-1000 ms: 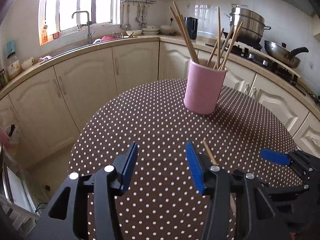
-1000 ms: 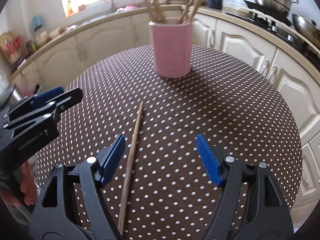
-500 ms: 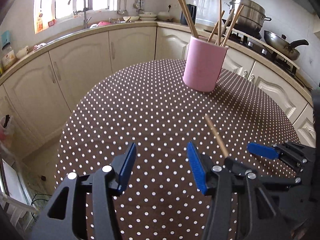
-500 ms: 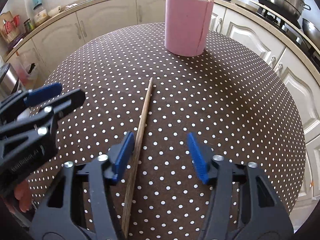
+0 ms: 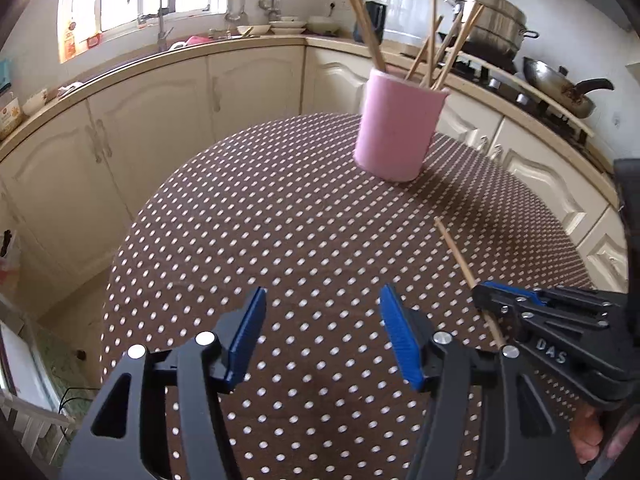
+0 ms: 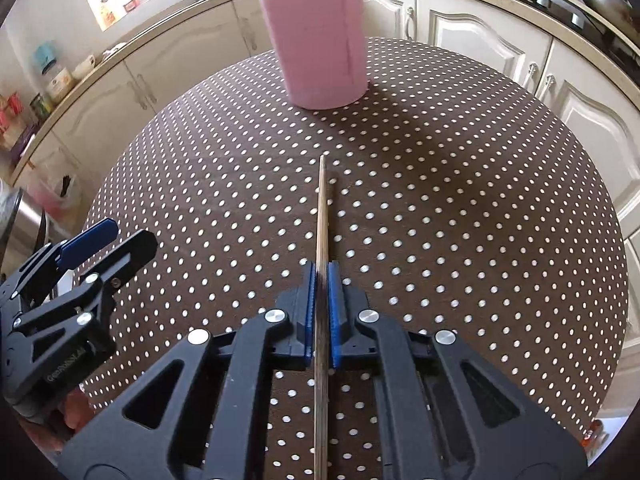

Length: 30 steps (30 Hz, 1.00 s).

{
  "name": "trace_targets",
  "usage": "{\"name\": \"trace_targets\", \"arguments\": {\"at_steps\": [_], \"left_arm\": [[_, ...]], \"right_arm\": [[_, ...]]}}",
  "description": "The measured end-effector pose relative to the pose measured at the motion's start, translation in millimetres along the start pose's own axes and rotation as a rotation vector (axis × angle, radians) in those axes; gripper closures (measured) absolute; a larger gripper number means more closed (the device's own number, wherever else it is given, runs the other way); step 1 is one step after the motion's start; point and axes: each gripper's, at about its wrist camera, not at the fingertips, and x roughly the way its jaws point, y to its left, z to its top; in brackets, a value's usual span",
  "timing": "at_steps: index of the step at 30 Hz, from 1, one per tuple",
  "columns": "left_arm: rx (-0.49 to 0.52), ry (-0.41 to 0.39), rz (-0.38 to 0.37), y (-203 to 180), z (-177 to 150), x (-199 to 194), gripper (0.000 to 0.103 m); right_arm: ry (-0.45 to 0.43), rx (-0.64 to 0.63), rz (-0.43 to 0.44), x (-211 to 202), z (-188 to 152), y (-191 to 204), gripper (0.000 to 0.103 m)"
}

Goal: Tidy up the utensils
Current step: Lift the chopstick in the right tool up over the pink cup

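Closed since before, right gripper [image 6: 321, 280] hides chopstick [image 6: 322, 208] midsection.

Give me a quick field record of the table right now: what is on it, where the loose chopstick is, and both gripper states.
surface: round table with brown dotted cloth
holder: pink cup, upright, far side, several chopsticks inside
loose chopstick: tip pointing toward the cup
right gripper: jaws just closed, pads pressing the chopstick
left gripper: open, jaws just widened, nothing between them
step left: chopstick not yet in the cup
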Motion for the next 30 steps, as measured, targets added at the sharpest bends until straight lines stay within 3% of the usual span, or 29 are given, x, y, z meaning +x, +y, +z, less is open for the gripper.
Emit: {"name": "trace_targets", "arguments": {"at_steps": [7, 12, 19, 23, 28, 30], "left_arm": [[0.031, -0.037, -0.044, -11.3, 38.0, -4.7, 0.044], [0.009, -0.053, -0.127, -19.8, 69.7, 1.7, 0.044], [-0.054, -0.098, -0.165, -24.1, 120.1, 13.6, 0.044], [-0.069, -0.118, -0.148, -29.0, 149.4, 24.0, 0.057], [-0.116, -0.109, -0.136, -30.9, 172.8, 47.6, 0.060], [-0.124, -0.096, -0.131, -32.3, 176.4, 57.4, 0.072]], "right_arm": [[-0.093, 0.067, 0.030, -30.1, 13.1, -15.3, 0.096], [-0.239, 0.115, -0.008, -65.5, 31.8, -30.4, 0.096], [-0.411, 0.278, -0.027, -106.0, 66.7, -64.5, 0.096], [-0.474, 0.293, -0.045, -121.1, 90.3, -72.8, 0.096], [-0.559, 0.285, -0.059, -137.6, 113.7, -70.9, 0.096], [-0.597, 0.274, -0.055, -148.4, 123.6, -68.6, 0.096]]}}
